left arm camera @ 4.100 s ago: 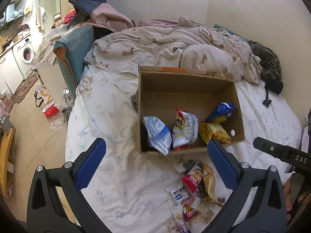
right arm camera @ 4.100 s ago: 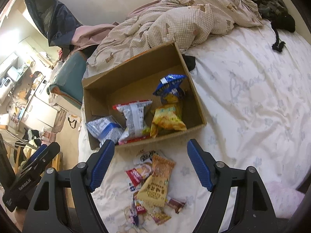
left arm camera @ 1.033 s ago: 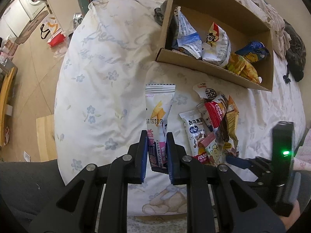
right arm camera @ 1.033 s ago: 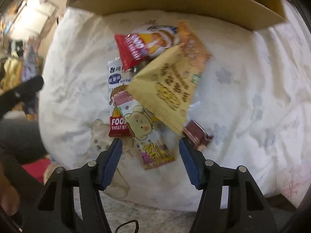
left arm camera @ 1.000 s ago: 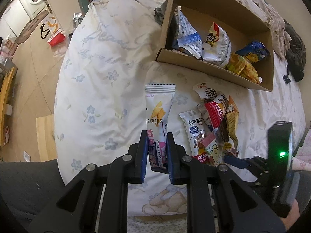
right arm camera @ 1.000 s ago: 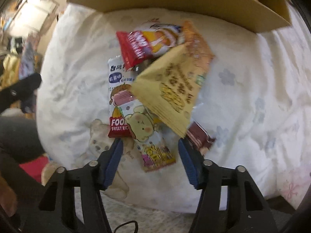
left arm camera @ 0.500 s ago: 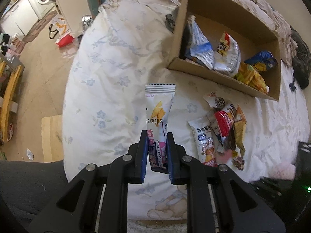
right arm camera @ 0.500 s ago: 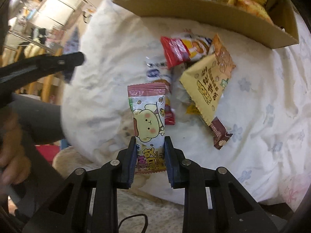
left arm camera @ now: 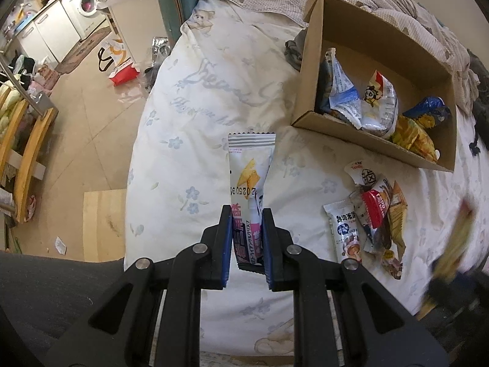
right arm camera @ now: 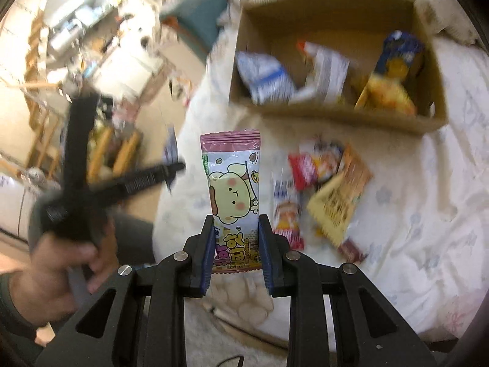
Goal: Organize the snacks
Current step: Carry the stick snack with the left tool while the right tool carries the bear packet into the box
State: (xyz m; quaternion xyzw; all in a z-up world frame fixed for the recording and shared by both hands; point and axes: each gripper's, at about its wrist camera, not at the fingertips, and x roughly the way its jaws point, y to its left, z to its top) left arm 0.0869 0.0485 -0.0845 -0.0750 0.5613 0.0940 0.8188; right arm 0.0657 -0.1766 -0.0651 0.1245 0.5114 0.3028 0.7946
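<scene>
- L gripper [left arm camera: 247, 238] angled steeply down over bed [left arm camera: 195, 116], jaws clamped on white snack packet [left arm camera: 250, 183], "2025" print.
- R gripper [right arm camera: 235, 257] tilted down, pinching pink puppy snack packet [right arm camera: 233, 189]; cardboard box [right arm camera: 336, 116] beyond.

Home bedroom — bed [left arm camera: 214, 98], washing machine [left arm camera: 87, 3]

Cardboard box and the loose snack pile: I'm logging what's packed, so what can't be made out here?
- Cardboard box: left wrist view, near wall hides the bags' lower parts.
- Same box: right wrist view, motion blur smears its bags.
- Snack pile: packets overlap; lower ones covered.
- White packet in left gripper: lower end hidden by fingers.
- Pink packet: bottom hidden in right gripper.
</scene>
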